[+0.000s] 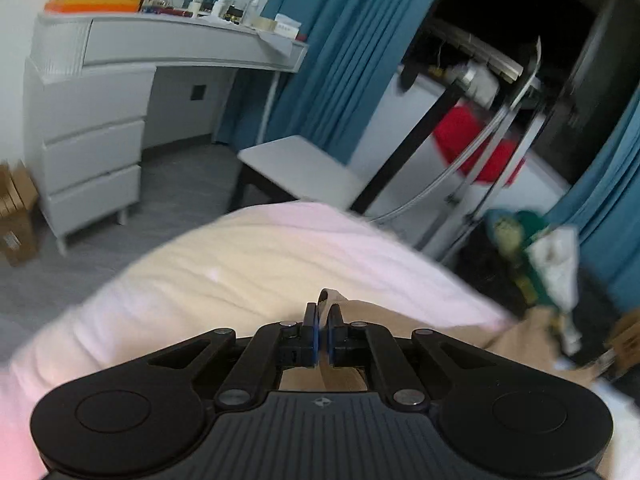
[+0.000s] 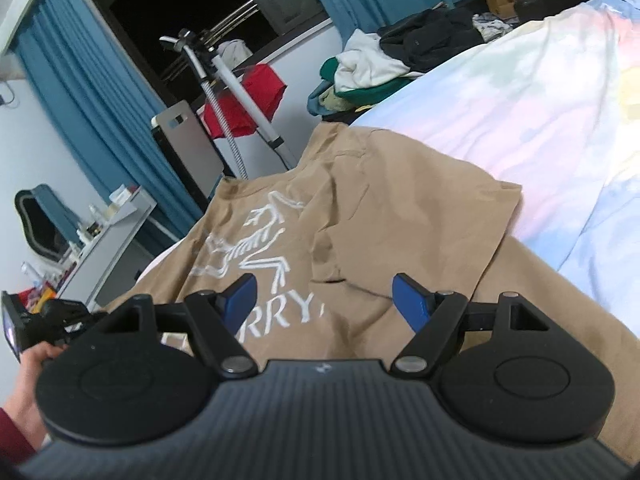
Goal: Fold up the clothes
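A tan T-shirt (image 2: 400,208) with a white skeleton print (image 2: 256,240) lies spread and creased on the pastel bed cover (image 2: 540,100). In the left wrist view its edge (image 1: 420,316) runs along the near side of the bed. My left gripper (image 1: 323,312) is shut on a fold of that tan cloth, which sticks up between the blue pads. My right gripper (image 2: 324,292) hovers open just over the shirt's lower part, nothing between its fingers. At the left edge of the right wrist view a hand (image 2: 32,360) holds a black device.
A pile of mixed clothes (image 2: 372,72) lies at the far side of the bed. Beyond the bed stand a white chair (image 1: 300,168), a grey dressing table (image 1: 160,44) with drawers, a steamer stand (image 2: 236,92), a red cloth (image 2: 248,96) and teal curtains (image 1: 340,60).
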Motion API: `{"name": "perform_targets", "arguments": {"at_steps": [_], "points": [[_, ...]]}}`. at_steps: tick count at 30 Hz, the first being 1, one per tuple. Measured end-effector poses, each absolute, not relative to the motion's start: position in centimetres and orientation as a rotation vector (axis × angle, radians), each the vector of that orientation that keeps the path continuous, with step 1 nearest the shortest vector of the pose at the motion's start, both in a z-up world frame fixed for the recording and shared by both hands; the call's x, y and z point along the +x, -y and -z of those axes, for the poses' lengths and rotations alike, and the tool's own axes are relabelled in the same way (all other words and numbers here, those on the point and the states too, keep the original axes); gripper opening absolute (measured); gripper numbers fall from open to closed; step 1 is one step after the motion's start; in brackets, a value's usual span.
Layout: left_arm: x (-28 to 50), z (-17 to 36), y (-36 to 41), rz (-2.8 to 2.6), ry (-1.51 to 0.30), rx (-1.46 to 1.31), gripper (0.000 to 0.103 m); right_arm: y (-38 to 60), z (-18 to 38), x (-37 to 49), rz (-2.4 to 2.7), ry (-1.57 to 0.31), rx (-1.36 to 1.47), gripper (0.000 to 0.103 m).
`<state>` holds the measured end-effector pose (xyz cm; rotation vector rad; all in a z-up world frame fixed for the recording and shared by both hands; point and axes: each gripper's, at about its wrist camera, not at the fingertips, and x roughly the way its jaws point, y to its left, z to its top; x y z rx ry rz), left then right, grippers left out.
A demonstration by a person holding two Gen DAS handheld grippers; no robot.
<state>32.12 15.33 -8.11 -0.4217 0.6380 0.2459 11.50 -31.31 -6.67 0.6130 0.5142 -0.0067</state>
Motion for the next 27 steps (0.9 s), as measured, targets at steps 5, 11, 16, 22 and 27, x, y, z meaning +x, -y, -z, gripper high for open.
{"name": "perform_targets", "arguments": {"at_steps": [5, 11, 16, 22, 27], "points": [[32.4, 9.2, -14.3, -0.232, -0.7, -0.364, 0.008, 32.2, 6.7, 11.5, 0.028, -0.498, 0.612, 0.076], [27.8, 7.4, -11.9, -0.162, -0.703, -0.286, 0.055, 33.7, 6.3, 10.7, 0.038, -0.471, 0.66, 0.076], [21.5, 5.0, -7.5, -0.068, -0.705, -0.223, 0.06, 35.5, 5.9, 10.0, 0.084, -0.465, 0.689, 0.076], [12.8, 3.5, -0.7, 0.127, -0.673, -0.3, 0.068, 40.1, 7.3, 9.0, 0.128, -0.478, 0.919, 0.071], [9.7, 5.9, 2.3, 0.225, -0.701, -0.36, 0.068, 42.0, 8.9, 9.3, 0.183, -0.498, 1.013, 0.067]]}}
